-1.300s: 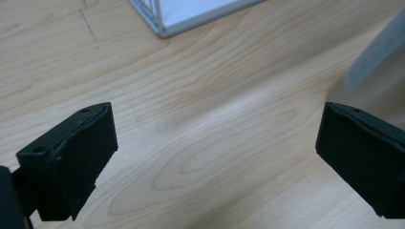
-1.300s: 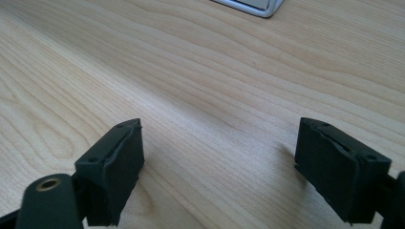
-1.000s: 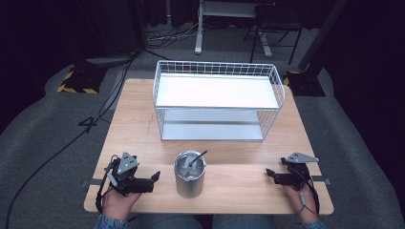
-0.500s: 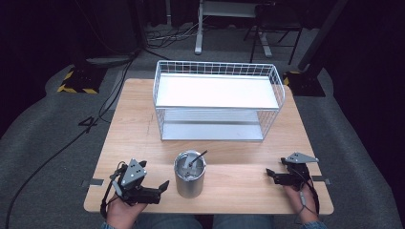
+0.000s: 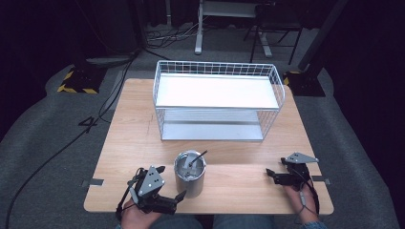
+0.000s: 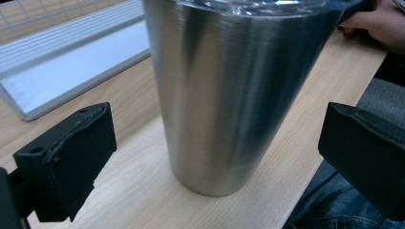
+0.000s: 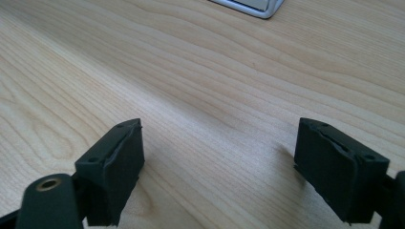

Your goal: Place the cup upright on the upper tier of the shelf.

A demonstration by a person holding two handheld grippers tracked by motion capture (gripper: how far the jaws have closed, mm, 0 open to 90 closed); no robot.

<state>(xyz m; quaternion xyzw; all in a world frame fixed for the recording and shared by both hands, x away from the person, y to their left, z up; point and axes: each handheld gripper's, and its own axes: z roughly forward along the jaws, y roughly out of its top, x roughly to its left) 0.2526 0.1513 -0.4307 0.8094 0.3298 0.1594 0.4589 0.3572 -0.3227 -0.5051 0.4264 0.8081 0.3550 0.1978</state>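
Observation:
A brushed steel tumbler [image 5: 190,179] stands upright near the table's front edge with a dark utensil [image 5: 197,158] leaning inside it. My left gripper [image 5: 168,192] is open just left of the tumbler at the front edge, angled toward it. In the left gripper view the tumbler [image 6: 234,90] rises close ahead, its base a little beyond the two spread jaws, which do not touch it. My right gripper [image 5: 272,175] rests low on the table at the front right, open, and its own view shows bare wood [image 7: 215,109] between its jaws.
A white wire basket [image 5: 217,102] with a white shelf on top stands at the middle back of the wooden table [image 5: 129,133]. Its base edge [image 6: 71,62] lies behind the tumbler. The person's other hand [image 6: 377,24] shows far off. Dark floor, cables and stands surround the table.
My left gripper has moved right along the front edge and turned toward the tumbler, ending close beside it. The right gripper has stayed where it was.

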